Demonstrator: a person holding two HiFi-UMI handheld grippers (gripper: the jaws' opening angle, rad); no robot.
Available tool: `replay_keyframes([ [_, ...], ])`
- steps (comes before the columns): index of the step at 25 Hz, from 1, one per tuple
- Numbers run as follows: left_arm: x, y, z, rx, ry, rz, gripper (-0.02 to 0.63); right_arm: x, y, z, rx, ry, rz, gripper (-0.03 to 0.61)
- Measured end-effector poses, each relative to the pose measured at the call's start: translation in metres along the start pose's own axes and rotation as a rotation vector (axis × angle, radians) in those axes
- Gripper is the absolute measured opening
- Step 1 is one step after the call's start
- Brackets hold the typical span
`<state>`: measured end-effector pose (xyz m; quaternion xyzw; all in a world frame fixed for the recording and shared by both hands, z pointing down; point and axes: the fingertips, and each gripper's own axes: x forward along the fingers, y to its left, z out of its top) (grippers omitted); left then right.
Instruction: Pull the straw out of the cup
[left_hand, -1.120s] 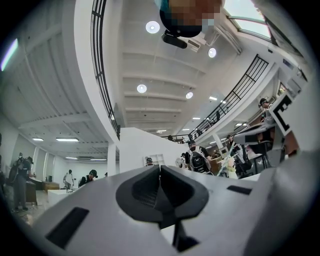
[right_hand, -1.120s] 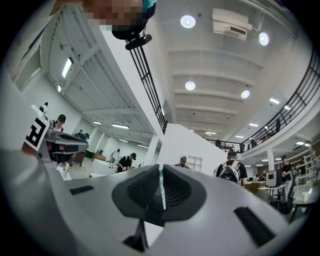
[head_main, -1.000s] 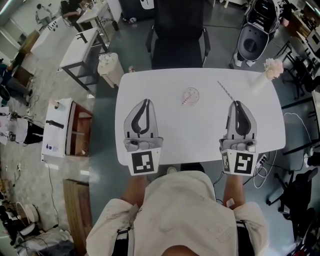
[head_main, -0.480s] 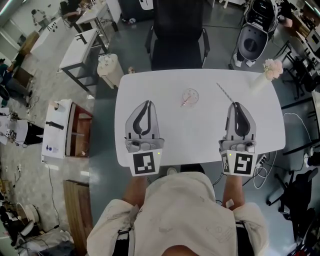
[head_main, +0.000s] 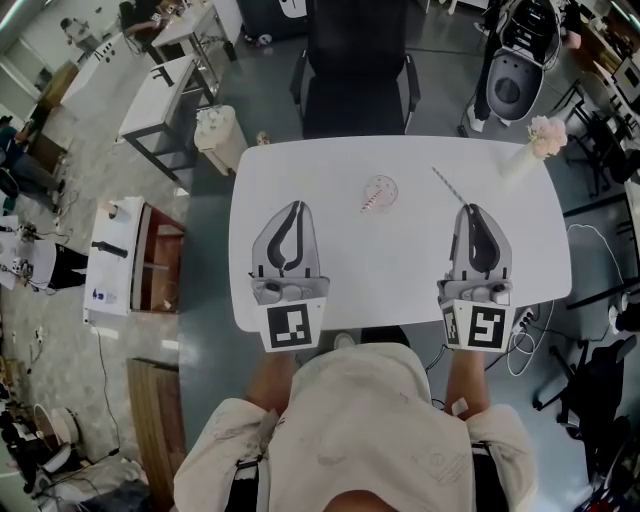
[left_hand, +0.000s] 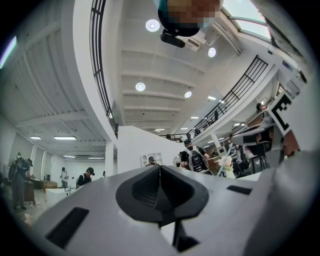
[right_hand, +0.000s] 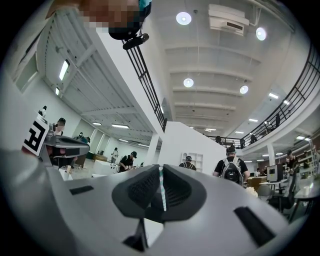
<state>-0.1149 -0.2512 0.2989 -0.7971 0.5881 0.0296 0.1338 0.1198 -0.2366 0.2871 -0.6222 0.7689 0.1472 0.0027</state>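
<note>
Jaws of the right gripper (head_main: 473, 208) are clamping a thin straw (head_main: 450, 185), which is lying clear of the cup (head_main: 391, 183) — extraction looks done. The left gripper (head_main: 293, 204) is sitting closed, empty. Next move — lowering the straw and releasing gently.

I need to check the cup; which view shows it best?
Head view: the cup stands on the table, seen from above, straw inside. I cannot find it in either gripper view.

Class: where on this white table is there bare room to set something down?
Bare: the table at its far-left corner, beyond the left gripper and left of the cup; also the strip between both grippers. Crowded: far right, around the right gripper, its straw and the flower vase.
</note>
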Motion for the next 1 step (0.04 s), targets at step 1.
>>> replay_keyframes([
  [1, -0.0003, 0.0004, -0.0001, 0.001, 0.001, 0.0, 0.009, 0.0001, 0.0007, 0.0002, 0.0, 0.0, 0.001, 0.023],
])
